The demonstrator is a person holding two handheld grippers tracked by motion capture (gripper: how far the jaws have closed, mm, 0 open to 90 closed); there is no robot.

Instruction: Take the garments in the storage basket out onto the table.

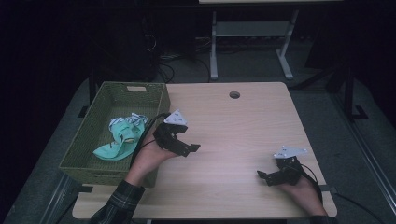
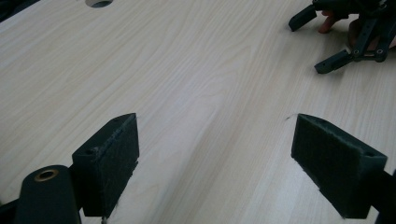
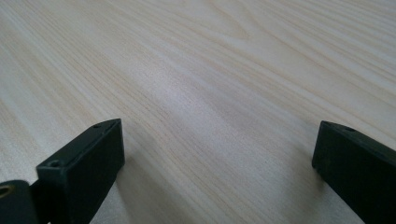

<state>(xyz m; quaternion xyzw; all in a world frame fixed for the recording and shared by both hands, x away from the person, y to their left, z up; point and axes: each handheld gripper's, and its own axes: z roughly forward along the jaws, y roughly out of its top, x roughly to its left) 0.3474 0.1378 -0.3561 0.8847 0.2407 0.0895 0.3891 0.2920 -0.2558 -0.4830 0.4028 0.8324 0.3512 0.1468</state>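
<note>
My left gripper [image 1: 191, 149] hovers over the left part of the light wooden table [image 1: 233, 126], just right of a green woven basket [image 1: 88, 140]. It is open with nothing between its pads [image 2: 109, 158], only bare wood. A teal and white cloth [image 1: 120, 137] lies crumpled inside the basket. My right gripper [image 1: 263, 177] rests low near the table's front right and points left. It is open too [image 3: 215, 168], with bare wood between its jaws. From the left gripper view, the right gripper [image 2: 345, 42] sits far off in the top right corner, held by a hand.
A round cable hole [image 1: 234, 94] sits near the table's far edge. The basket overhangs the table's left side. Behind the table stand a white desk frame [image 1: 252, 42] and cables on the dark floor. Wide bare wood lies between the two grippers.
</note>
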